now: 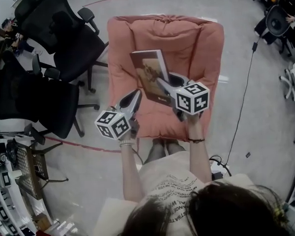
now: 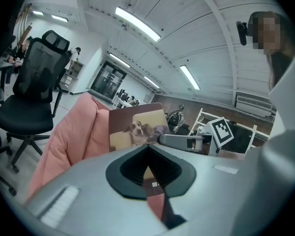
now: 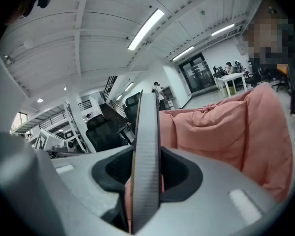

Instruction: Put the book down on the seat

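The left gripper [image 1: 132,100] was held with its jaws slightly apart and nothing between them, at 7 o'clock of the brown hardcover book [image 1: 148,69] with a dog pictured on its cover. That book was clamped at its lower edge by the right gripper [image 1: 163,86] and held tilted over the middle of the salmon-pink padded fabric seat [image 1: 201,48]. At 9 o'clock of the seat, black mesh office chairs [image 1: 64,43] were stood.

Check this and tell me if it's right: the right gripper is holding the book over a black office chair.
Not right: the seat is wrong. The right gripper is holding the book over the pink cushioned seat, not a black office chair. The black chairs stand off to the side. The head view shows this.
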Motion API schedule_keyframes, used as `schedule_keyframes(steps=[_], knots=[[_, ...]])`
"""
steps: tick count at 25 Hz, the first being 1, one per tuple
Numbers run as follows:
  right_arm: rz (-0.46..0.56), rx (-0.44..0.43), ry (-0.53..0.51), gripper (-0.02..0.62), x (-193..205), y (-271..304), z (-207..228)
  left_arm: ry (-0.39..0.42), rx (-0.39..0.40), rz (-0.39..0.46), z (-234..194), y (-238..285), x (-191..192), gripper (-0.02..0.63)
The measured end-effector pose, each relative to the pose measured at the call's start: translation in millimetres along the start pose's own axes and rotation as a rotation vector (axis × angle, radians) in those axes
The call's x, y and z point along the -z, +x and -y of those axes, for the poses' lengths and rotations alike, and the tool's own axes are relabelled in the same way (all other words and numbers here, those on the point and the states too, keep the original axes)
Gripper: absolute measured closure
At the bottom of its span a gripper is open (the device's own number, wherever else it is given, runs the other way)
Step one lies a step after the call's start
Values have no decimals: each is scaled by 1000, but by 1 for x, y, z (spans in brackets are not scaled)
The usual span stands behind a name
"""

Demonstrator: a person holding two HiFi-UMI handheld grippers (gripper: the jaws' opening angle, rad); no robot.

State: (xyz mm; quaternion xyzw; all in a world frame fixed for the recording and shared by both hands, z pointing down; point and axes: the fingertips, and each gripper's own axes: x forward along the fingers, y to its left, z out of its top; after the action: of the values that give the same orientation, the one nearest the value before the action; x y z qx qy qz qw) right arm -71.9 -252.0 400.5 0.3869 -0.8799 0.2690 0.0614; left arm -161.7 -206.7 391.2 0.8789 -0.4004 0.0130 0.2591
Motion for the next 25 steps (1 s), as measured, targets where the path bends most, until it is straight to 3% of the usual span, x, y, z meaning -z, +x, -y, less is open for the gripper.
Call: schedule_keyframes(steps=[13, 25], knots=[[-64, 45, 44, 445, 17, 46, 20, -49, 101, -113, -41, 35, 4, 603], [-48, 18, 108, 445, 58, 71, 55, -121, 122, -177, -67, 53, 64, 603]])
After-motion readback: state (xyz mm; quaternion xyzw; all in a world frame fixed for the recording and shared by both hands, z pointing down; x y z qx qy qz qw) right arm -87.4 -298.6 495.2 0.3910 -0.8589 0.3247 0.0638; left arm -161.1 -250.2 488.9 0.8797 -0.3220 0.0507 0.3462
